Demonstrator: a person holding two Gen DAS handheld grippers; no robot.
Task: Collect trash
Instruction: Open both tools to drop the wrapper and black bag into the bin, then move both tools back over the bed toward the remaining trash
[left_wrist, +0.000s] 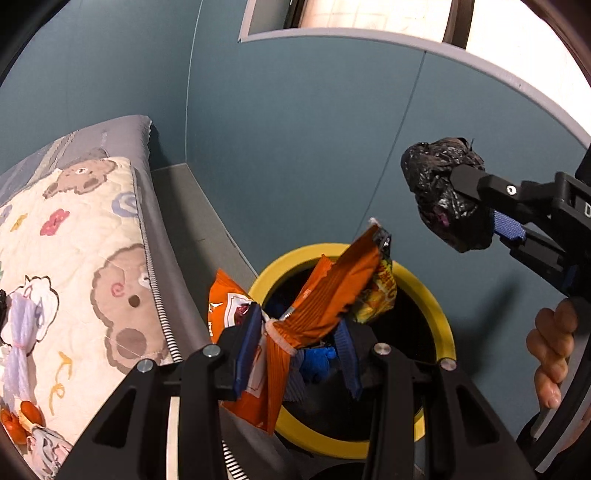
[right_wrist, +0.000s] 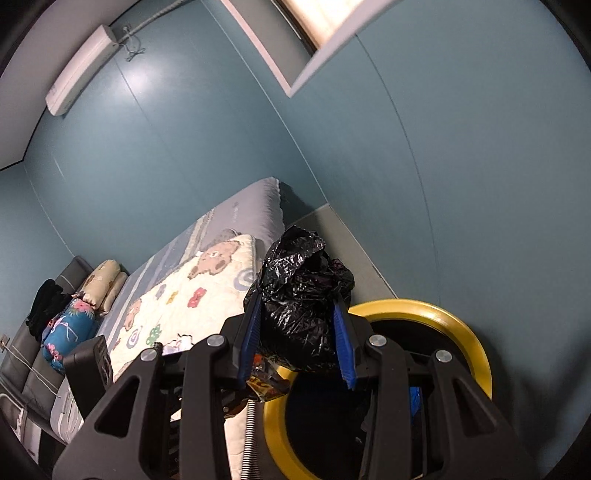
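A round bin with a yellow rim (left_wrist: 439, 317) and a dark inside stands on the floor beside the bed; it also shows in the right wrist view (right_wrist: 469, 339). My left gripper (left_wrist: 295, 347) is shut on orange snack wrappers (left_wrist: 332, 295) and holds them over the bin's near-left rim. My right gripper (right_wrist: 295, 332) is shut on a crumpled black plastic bag (right_wrist: 303, 295), held above the bin's left side; in the left wrist view the bag (left_wrist: 439, 188) hangs high to the right of the bin. Blue trash (left_wrist: 317, 363) lies inside the bin.
The bed (left_wrist: 173, 266) with a cream bear-print quilt (left_wrist: 74, 258) is on the left, close to the bin. Small items (left_wrist: 22, 417) lie on the quilt at the left edge. A teal wall (left_wrist: 295, 147) stands behind the bin. Pillows (right_wrist: 99, 284) lie at the bed's far end.
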